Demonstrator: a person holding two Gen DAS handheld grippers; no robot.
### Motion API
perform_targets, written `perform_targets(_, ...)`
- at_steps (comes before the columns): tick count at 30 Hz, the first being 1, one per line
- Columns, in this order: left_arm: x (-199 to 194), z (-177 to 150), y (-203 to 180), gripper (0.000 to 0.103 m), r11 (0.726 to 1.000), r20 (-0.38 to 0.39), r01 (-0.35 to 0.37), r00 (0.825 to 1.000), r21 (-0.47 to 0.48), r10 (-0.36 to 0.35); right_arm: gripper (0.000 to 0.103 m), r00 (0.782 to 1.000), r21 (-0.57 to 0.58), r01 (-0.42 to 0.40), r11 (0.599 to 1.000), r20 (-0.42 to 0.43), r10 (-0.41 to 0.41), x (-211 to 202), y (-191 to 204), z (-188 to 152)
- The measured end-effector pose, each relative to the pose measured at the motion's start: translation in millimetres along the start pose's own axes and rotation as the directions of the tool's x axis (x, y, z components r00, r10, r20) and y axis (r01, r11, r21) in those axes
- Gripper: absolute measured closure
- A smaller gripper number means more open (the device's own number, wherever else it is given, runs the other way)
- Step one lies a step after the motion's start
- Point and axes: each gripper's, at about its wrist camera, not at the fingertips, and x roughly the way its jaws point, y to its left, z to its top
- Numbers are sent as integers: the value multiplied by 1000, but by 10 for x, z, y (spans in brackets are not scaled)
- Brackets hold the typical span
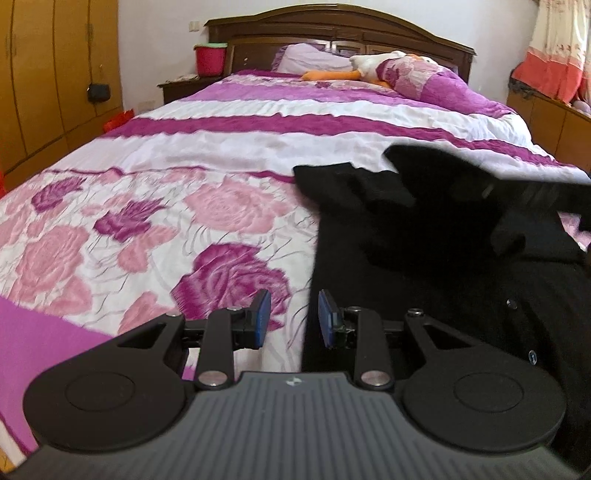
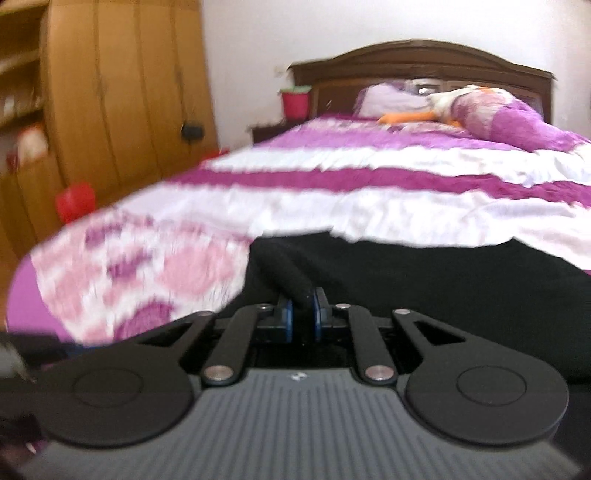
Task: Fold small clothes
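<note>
A black buttoned garment (image 1: 443, 266) lies on the bed's floral quilt (image 1: 147, 229), filling the right side of the left wrist view. My left gripper (image 1: 293, 319) is open and empty, its blue pads straddling the garment's left edge low over the quilt. A raised black part (image 1: 436, 166) of the garment hangs lifted at the upper right. In the right wrist view my right gripper (image 2: 302, 314) is shut on a rolled fold of the black garment (image 2: 291, 280), with the rest of the cloth (image 2: 443, 288) spread ahead and to the right.
The bed runs back to a dark wooden headboard (image 1: 340, 33) with pillows (image 1: 424, 79) and a plush duck (image 1: 369, 68). A red bucket (image 1: 210, 59) stands on a nightstand at left. Wooden wardrobes (image 1: 48, 74) line the left wall. A low cabinet (image 1: 554, 118) is at right.
</note>
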Motion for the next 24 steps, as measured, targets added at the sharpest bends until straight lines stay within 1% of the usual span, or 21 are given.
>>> perform_targets(4, 97, 83, -124, 71, 1000, 12, 12, 1000, 29, -12, 89, 997, 120, 31, 992, 60, -38, -188, -366, 143)
perform_targets(7, 173, 130, -212, 70, 998, 24, 17, 1000, 55, -18, 90, 991, 188, 88, 978, 81, -105, -282, -666, 141)
perform_targets(9, 229, 143, -270, 70, 997, 29, 12, 999, 75, -14, 90, 985, 248, 129, 960, 80, -153, -316, -888, 95)
perform_targets(12, 336, 146, -333, 70, 995, 24, 3, 1000, 97, -5, 89, 978, 346, 170, 923, 54, -201, -325, -1208, -39)
perform_targets(13, 376, 141, -347, 70, 995, 16, -3, 1000, 101, 1, 87, 976, 368, 187, 911, 36, -215, -313, -1299, -99)
perform_targets(16, 453, 126, -381, 70, 993, -4, -13, 1000, 115, 13, 86, 965, 418, 252, 873, -42, -258, -242, -1551, -302)
perform_targets(17, 461, 119, -384, 70, 993, -5, -11, 1000, 120, 11, 85, 963, 425, 266, 865, -73, -260, -214, -1612, -361)
perform_targets(19, 461, 111, -404, 70, 991, -6, -7, 1000, 131, 8, 77, 958, 431, 286, 856, -112, -263, -205, -1682, -444)
perform_targets(20, 462, 110, -414, 70, 991, -6, -4, 1000, 137, 5, 76, 959, 427, 285, 858, -112, -262, -221, -1701, -475)
perform_targets(22, 458, 113, -444, 69, 989, -6, -4, 1000, 148, 5, 68, 957, 405, 289, 867, -97, -274, -279, -1683, -486)
perform_targets(24, 453, 121, -462, 60, 989, -5, -1, 1000, 147, 1, 61, 954, 378, 298, 876, -80, -290, -335, -1649, -447)
